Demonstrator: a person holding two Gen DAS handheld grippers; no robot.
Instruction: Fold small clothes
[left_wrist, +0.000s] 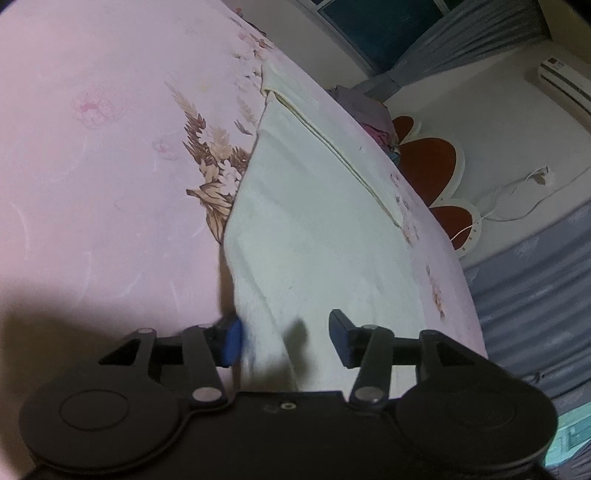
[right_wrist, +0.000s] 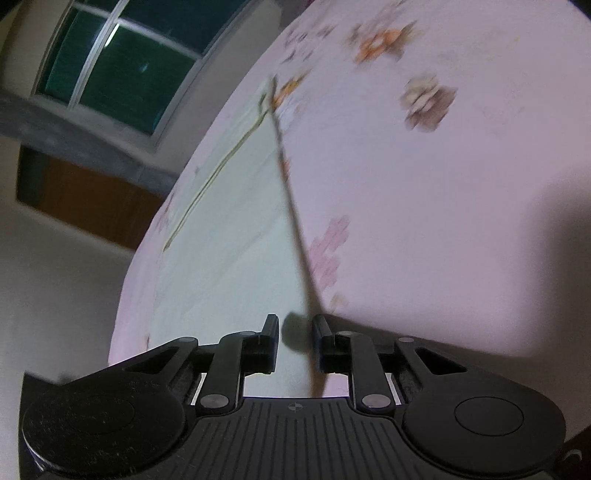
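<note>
Left wrist view gives me a pale cream garment (left_wrist: 314, 221) lying flat on the pink floral bedsheet (left_wrist: 92, 147), its long seam running away from me toward the far edge of the bed. My left gripper (left_wrist: 286, 341) sits over the near end of the cloth with its jaws spread apart; fabric lies between the blue pads (left_wrist: 232, 345), but neither presses on it, so I read it as released. Beyond the bed I see a red petal-shaped headboard (left_wrist: 428, 162).

From the right wrist, my right gripper (right_wrist: 295, 341) hovers at the garment's (right_wrist: 236, 240) near right edge, jaws narrowed with a visible gap, cloth between them, unpinched. A window (right_wrist: 122, 62) sits upper left.
</note>
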